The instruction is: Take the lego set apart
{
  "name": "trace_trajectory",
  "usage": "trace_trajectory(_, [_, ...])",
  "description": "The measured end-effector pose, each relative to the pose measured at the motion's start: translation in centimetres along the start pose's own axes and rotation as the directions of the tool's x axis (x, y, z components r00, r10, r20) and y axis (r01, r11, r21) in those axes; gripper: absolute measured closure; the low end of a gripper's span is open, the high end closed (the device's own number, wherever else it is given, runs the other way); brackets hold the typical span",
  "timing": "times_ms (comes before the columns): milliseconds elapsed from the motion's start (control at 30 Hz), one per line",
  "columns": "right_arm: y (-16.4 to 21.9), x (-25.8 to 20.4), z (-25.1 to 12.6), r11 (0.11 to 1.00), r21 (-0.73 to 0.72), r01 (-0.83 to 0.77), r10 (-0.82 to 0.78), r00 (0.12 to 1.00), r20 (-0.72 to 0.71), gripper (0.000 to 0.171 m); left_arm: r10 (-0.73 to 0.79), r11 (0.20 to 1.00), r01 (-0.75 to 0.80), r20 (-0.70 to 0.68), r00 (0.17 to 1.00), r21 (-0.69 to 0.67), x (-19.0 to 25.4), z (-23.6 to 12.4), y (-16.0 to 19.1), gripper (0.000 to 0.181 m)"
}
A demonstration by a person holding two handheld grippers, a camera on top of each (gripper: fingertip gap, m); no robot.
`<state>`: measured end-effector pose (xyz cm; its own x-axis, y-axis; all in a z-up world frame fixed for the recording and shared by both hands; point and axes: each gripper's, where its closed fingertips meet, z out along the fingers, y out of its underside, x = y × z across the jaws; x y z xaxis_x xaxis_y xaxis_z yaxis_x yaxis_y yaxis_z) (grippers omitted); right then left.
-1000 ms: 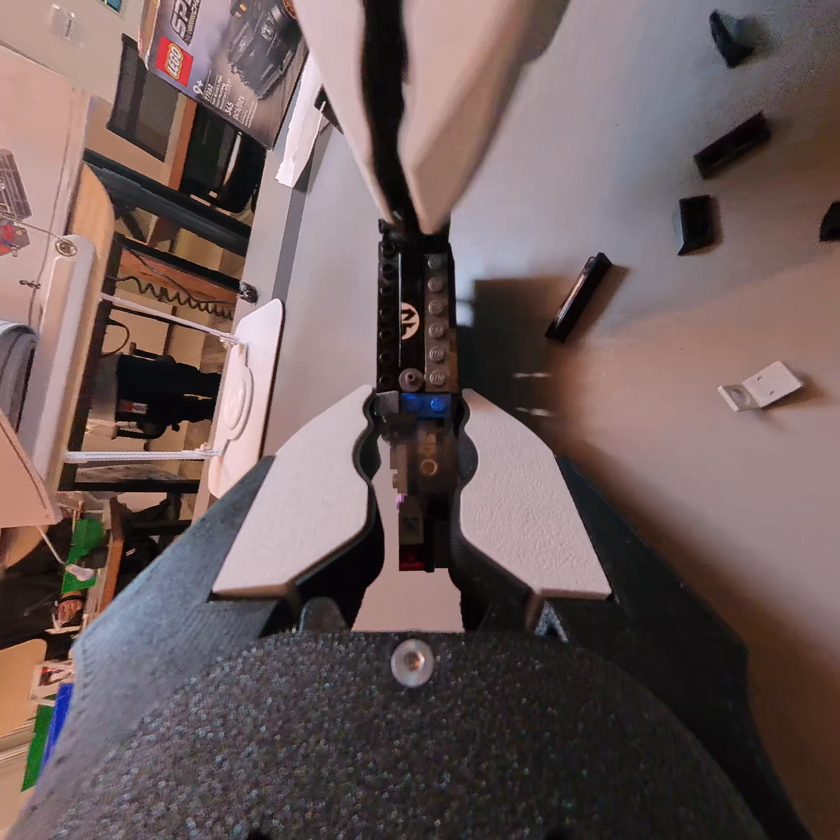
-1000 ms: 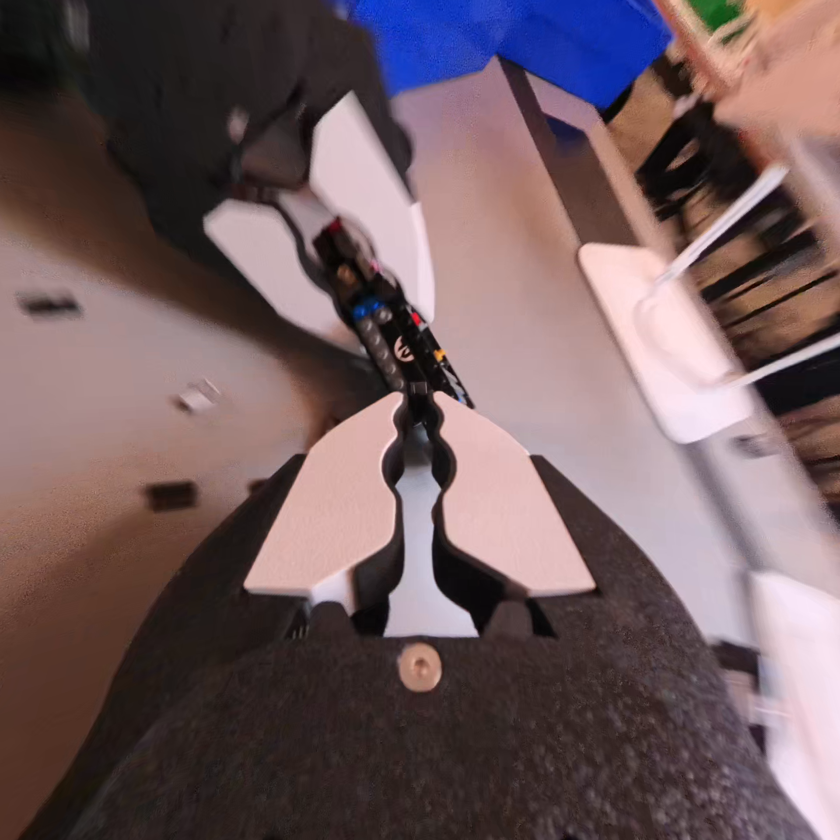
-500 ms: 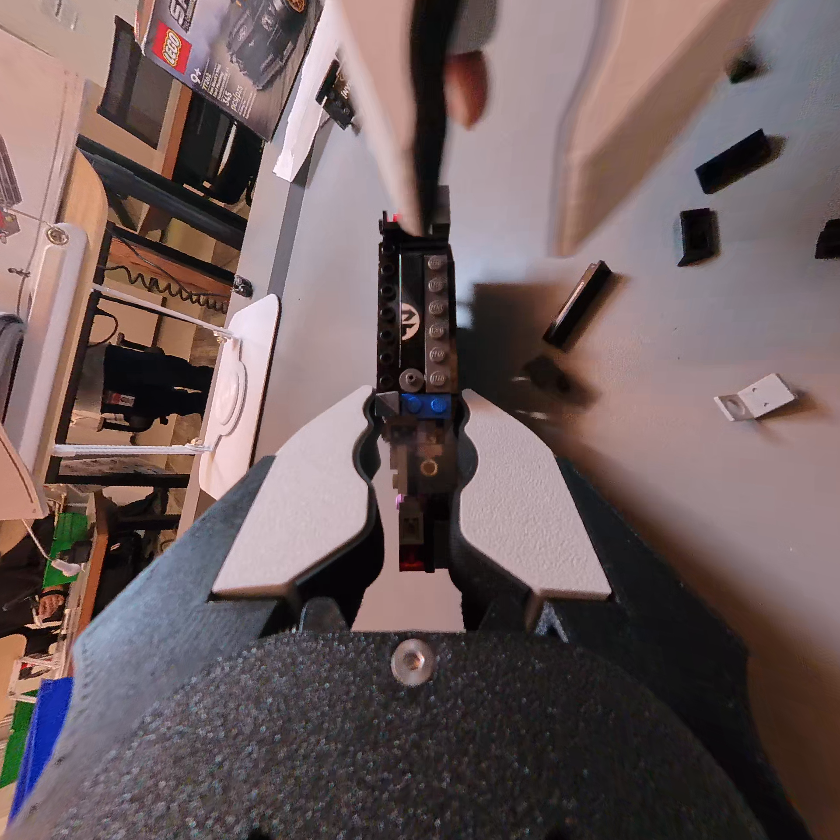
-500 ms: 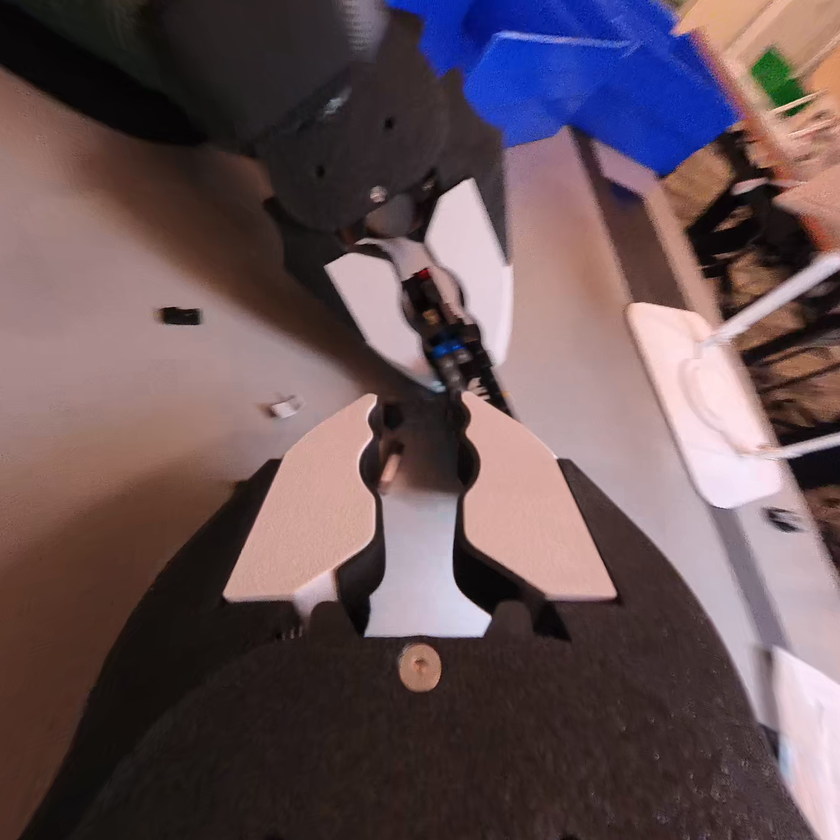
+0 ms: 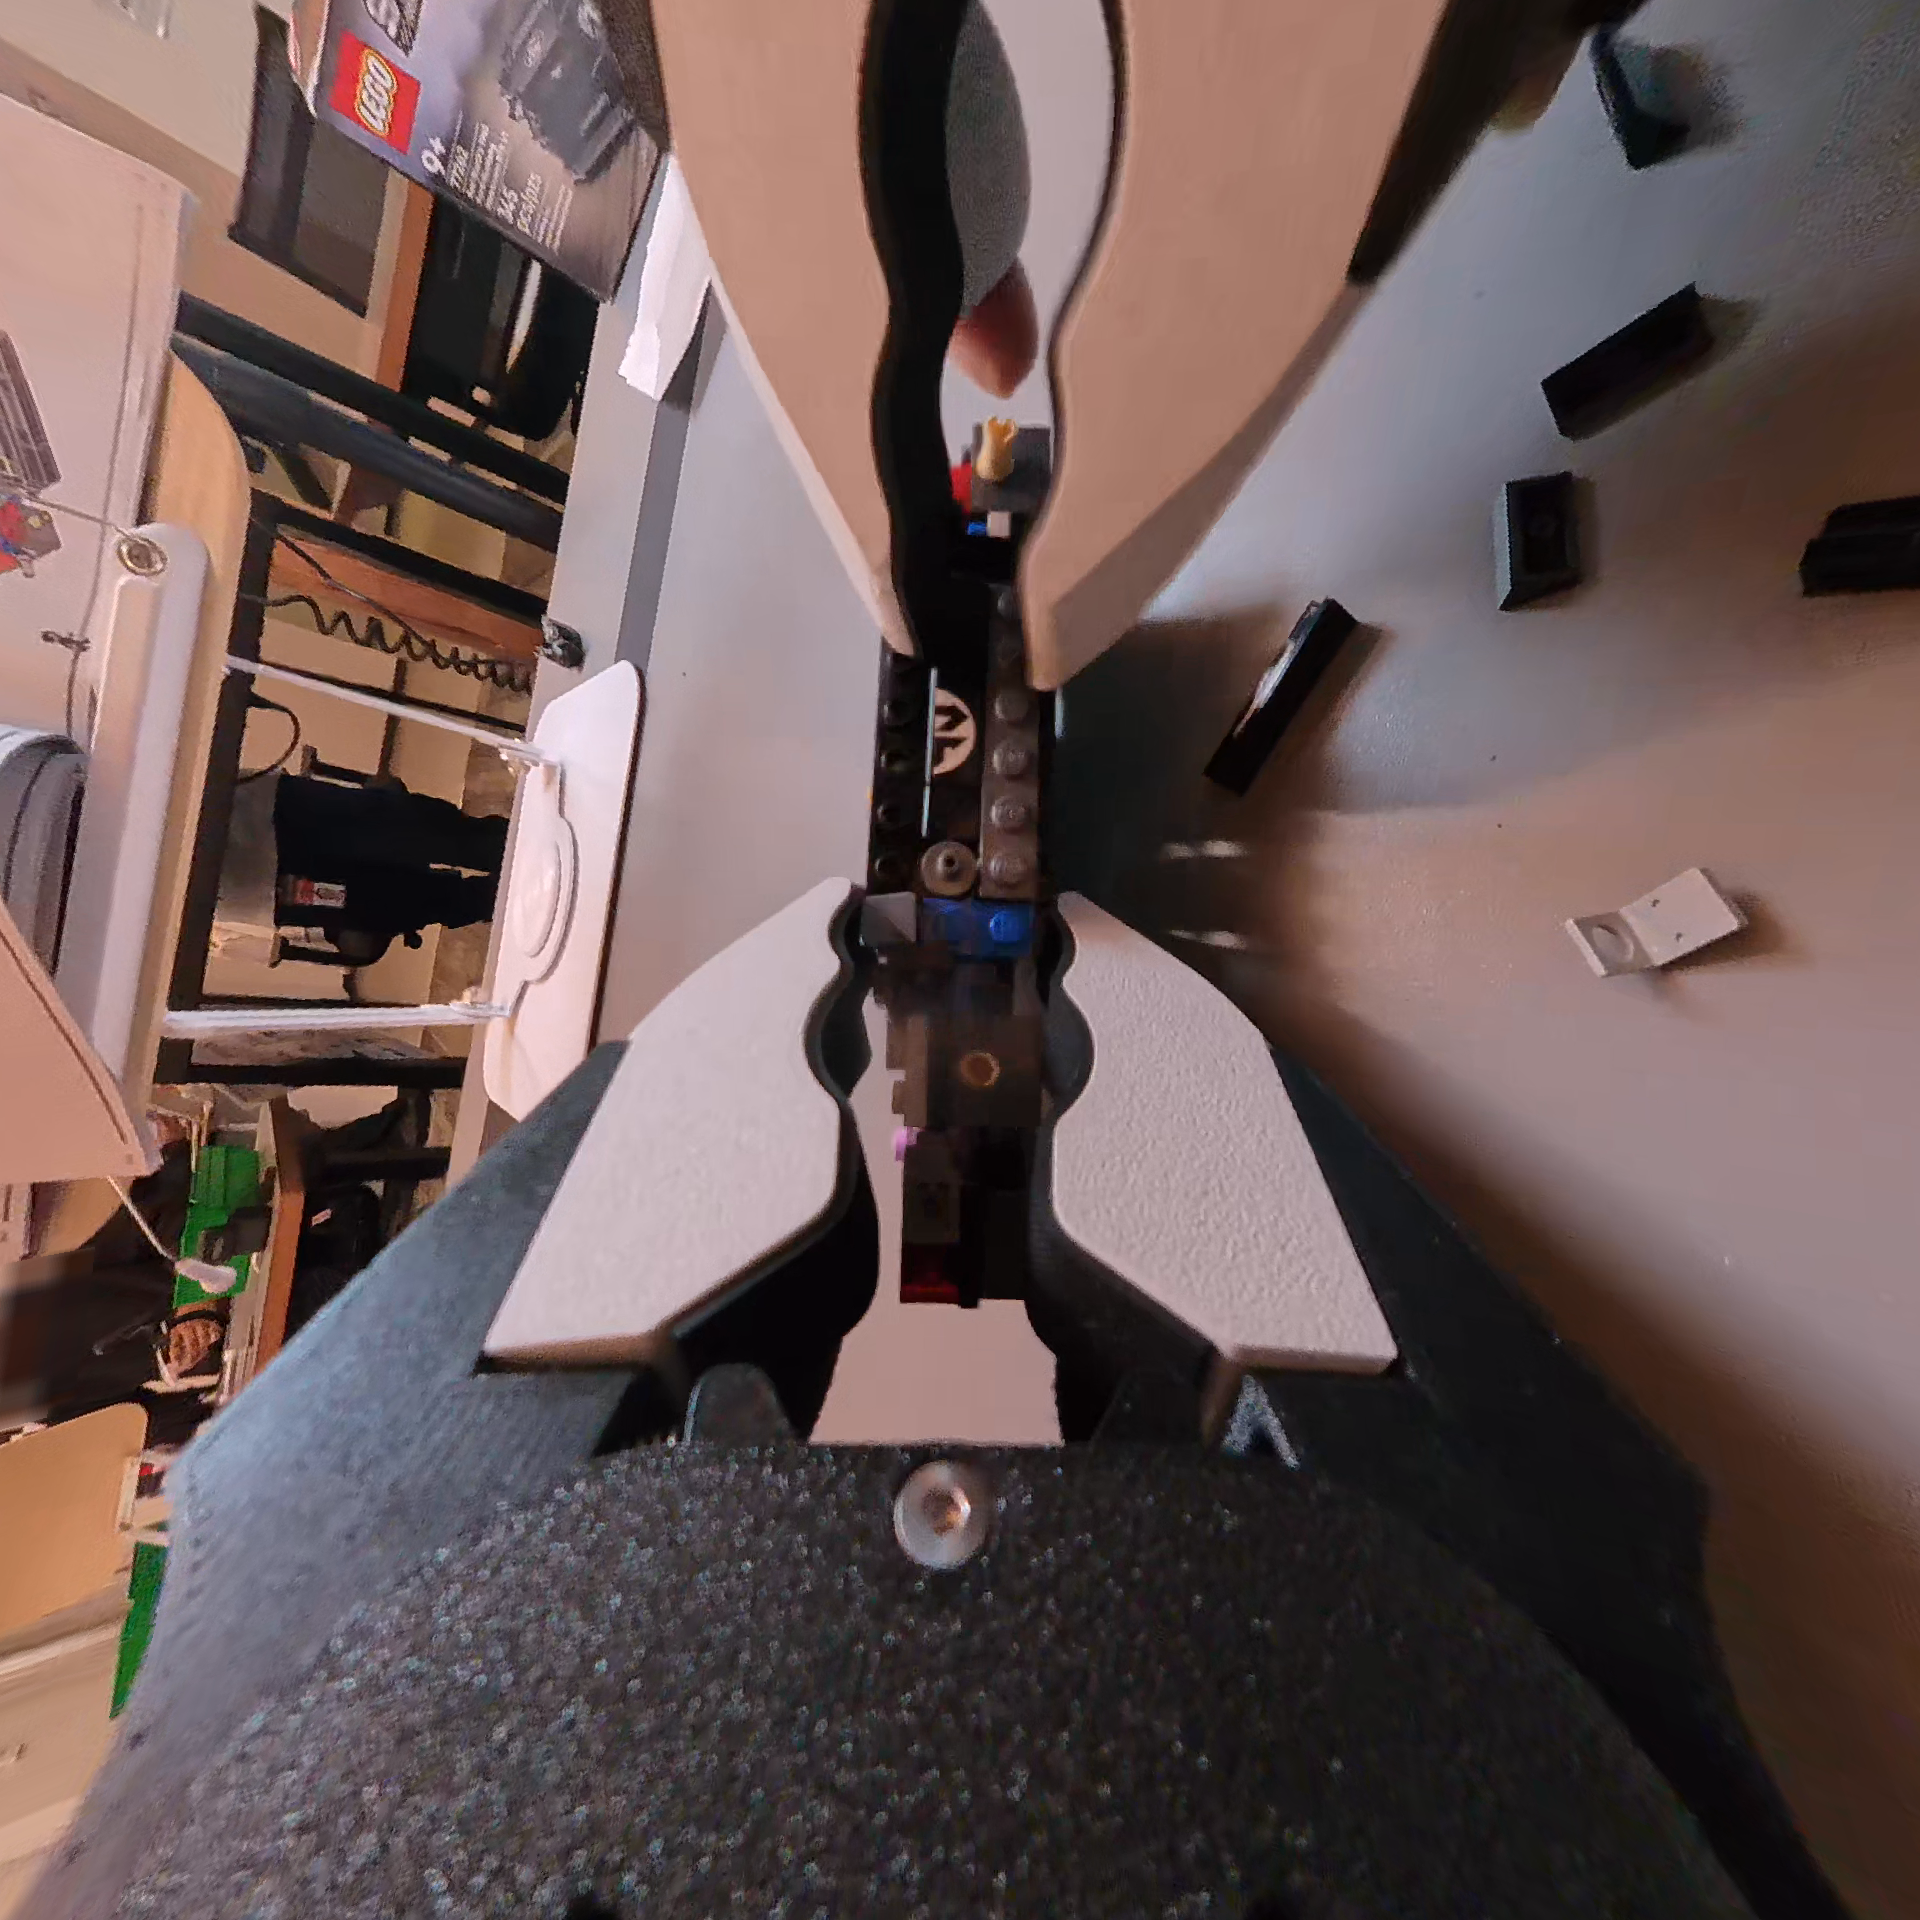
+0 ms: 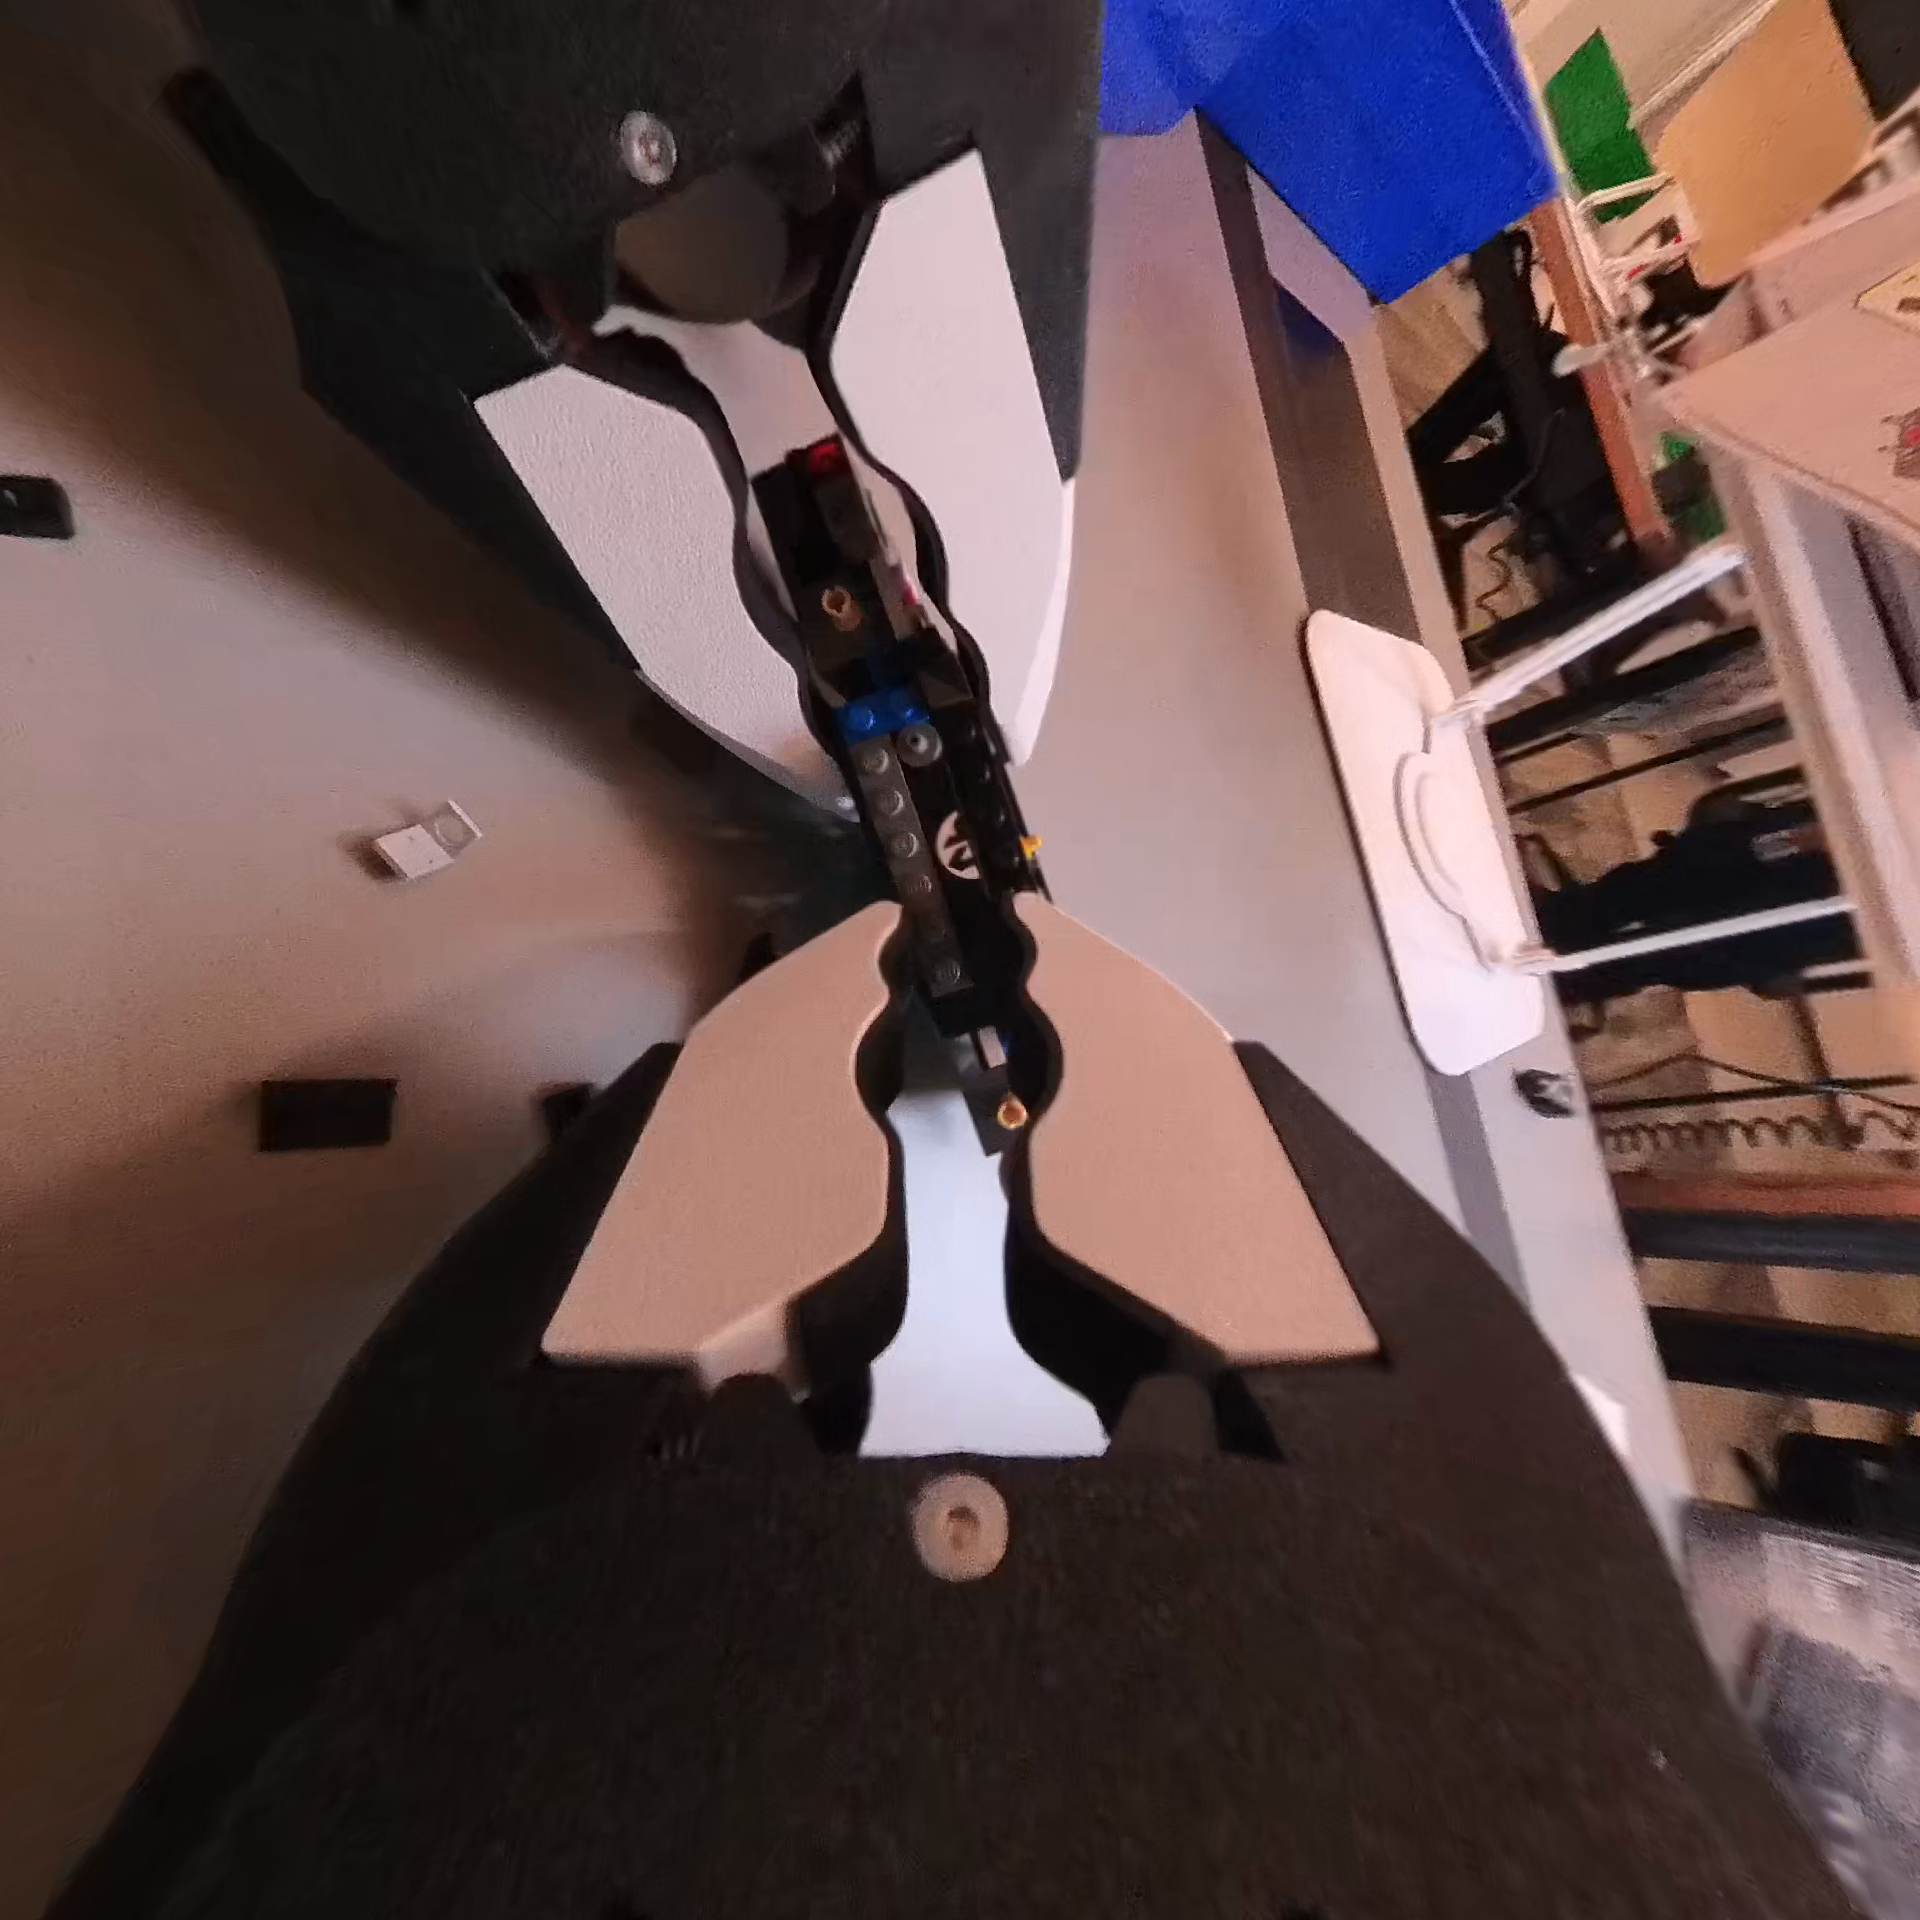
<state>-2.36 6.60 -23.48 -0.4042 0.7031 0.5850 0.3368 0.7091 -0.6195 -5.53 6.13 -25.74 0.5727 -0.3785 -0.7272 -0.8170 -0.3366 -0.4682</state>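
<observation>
Grey and matt, the worktop [image 5: 1558, 1195] took up most of both views, with shelving, a white stand [image 6: 1423, 852] and a boxed toy set [image 5: 488, 135] crowding the room past its far edge, and something bright blue [image 6: 1320, 114] hanging beyond the edge in the right wrist view. Above that surface the lego set [image 5: 961, 769], a long narrow black build with a grey studded strip and a small blue plate, was held off the worktop between the two tools. The left gripper [image 5: 956, 935] was closed firmly on the near end of the build, which ran back between its jaws. The right gripper [image 6: 956, 935] straddled the opposite end, jaws narrow and close against the sides; whether it pinched or only bracketed the build I could not tell. The likely trouble was a crooked pull: if the right gripper twisted before it had a square hold, the strip could snap apart in the wrong place or small parts could fly off the edge. Smaller still, loose black pieces [image 5: 1626, 358] and one white bracket [image 5: 1652, 925] lay scattered on the worktop, well apart from the build.
</observation>
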Motion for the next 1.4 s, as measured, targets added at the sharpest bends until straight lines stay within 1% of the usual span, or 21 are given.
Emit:
trace_trajectory(33, [-0.5, -0.3, -0.2, 0.997, 0.038, -0.071, 0.069, 0.996, 0.051, 0.165, 0.005, 1.000, -0.006, -0.001, 1.000, -0.021, 0.2, 0.1, 0.2, 0.150])
trace_trajectory(67, [-1.4, -1.5, -0.5, 0.985, 0.092, -0.149, 0.132, 0.977, 0.165, 0.171, 0.003, 1.000, -0.002, 0.034, 0.999, -0.020, -0.1, 0.2, 0.1, 0.151])
trace_trajectory(100, [-2.0, -2.6, -0.7, 0.973, 0.100, -0.208, 0.179, 0.954, 0.242, 0.171, -0.015, 1.000, 0.016, 0.016, 1.000, -0.021, -0.2, 0.2, 0.0, 0.151])
trace_trajectory(133, [-2.0, -3.2, -0.6, 0.976, 0.095, -0.197, 0.166, 0.951, 0.260, 0.171, -0.048, 0.999, 0.048, 0.003, 0.999, -0.013, -0.2, 0.2, -0.2, 0.151])
trace_trajectory(167, [-2.1, -3.2, -0.6, 0.980, 0.102, -0.172, 0.144, 0.960, 0.240, 0.171, -0.046, 0.999, 0.046, -0.001, 0.999, -0.005, -0.3, 0.2, -0.2, 0.151])
trace_trajectory(267, [-2.4, -1.0, -0.9, 0.969, 0.149, -0.197, 0.178, 0.975, 0.135, 0.171, -0.009, 1.000, 0.009, 0.011, 1.000, -0.012, -0.1, 0.2, 0.1, 0.151])
trace_trajectory(333, [-1.4, 0.1, -0.9, 0.985, 0.111, -0.129, 0.124, 0.991, 0.046, 0.154, -0.026, 1.000, 0.026, -0.002, 1.000, -0.005, -0.1, 0.2, -0.1, 0.151])
trace_trajectory(400, [-0.6, 0.3, -0.6, 0.996, 0.070, -0.050, 0.051, 0.999, -0.014, 0.148, -0.024, 1.000, 0.024, -0.005, 1.000, -0.004, -0.1, 0.2, -0.1, 0.151])
trace_trajectory(500, [0.4, 0.0, 0.0, 0.999, 0.014, 0.043, -0.042, 0.998, -0.052, 0.148, -0.018, 1.000, 0.018, 0.002, 1.000, -0.005, -0.1, 0.1, -0.1, 0.151])
trace_trajectory(567, [0.3, 0.3, 0.1, 0.997, 0.007, 0.071, -0.070, 0.994, -0.081, 0.153, -0.030, 1.000, 0.030, -0.001, 1.000, 0.003, -0.1, 0.1, -0.2, 0.151])
trace_trajectory(700, [0.0, 0.0, -0.1, 0.997, 0.037, -0.069, 0.069, 0.998, -0.006, 0.158, -0.025, 0.999, 0.025, 0.000, 1.000, -0.021, 0.2, 0.1, 0.0, 0.150])
trace_trajectory(733, [-0.5, -0.5, -0.2, 0.990, 0.068, -0.120, 0.117, 0.992, 0.050, 0.171, -0.020, 0.999, 0.020, 0.013, 1.000, -0.025, 0.3, 0.2, 0.0, 0.151])
trace_trajectory(767, [-1.0, -1.9, -0.3, 0.980, 0.081, -0.183, 0.169, 0.974, 0.151, 0.171, -0.040, 0.999, 0.040, 0.006, 0.999, -0.013, 0.2, 0.1, -0.3, 0.151])
trace_trajectory(800, [-1.3, -2.8, -0.2, 0.974, 0.083, -0.213, 0.193, 0.960, 0.202, 0.171, -0.078, 0.997, 0.077, -0.017, 0.997, -0.013, 0.2, 0.1, -0.4, 0.151])
trace_trajectory(867, [-1.6, -2.6, -0.5, 0.977, 0.109, -0.184, 0.164, 0.971, 0.172, 0.171, -0.038, 0.999, 0.038, -0.003, 0.999, -0.023, 0.2, 0.2, -0.3, 0.151])
trace_trajectory(967, [-1.9, 0.1, -1.4, 0.965, 0.157, -0.209, 0.199, 0.977, 0.080, 0.169, -0.018, 1.000, 0.018, 0.005, 1.000, -0.023, 0.2, 0.1, -0.2, 0.151])
trace_trajectory(1000, [-1.3, 0.5, -1.4, 0.975, 0.132, -0.176, 0.171, 0.984, 0.048, 0.158, -0.024, 0.999, 0.024, 0.003, 1.000, -0.023, 0.2, 0.1, -0.2, 0.151])
trace_trajectory(1033, [-0.7, 0.5, -1.3, 0.985, 0.096, -0.141, 0.139, 0.990, 0.024, 0.152, -0.022, 0.999, 0.022, 0.004, 1.000, -0.024, 0.2, 0.1, -0.2, 0.151])
trace_trajectory(1167, [0.3, -0.3, -0.5, 0.998, 0.024, -0.062, 0.063, 0.998, -0.022, 0.146, 0.001, 0.999, 0.001, 0.032, 0.999, -0.054, 0.3, 0.1, -0.1, 0.151])
trace_trajectory(1333, [0.9, -0.5, -0.2, 0.996, -0.009, -0.083, 0.083, 0.996, -0.039, 0.146, 0.013, 0.997, -0.008, 0.060, 0.998, -0.076, 0.4, -0.1, -0.2, 0.151])
trace_trajectory(1400, [0.9, -0.4, -0.2, 0.990, 0.007, -0.140, 0.141, 0.990, -0.029, 0.153, 0.022, 0.996, -0.017, 0.061, 0.998, -0.091, 0.6, 0.0, 0.0, 0.151])
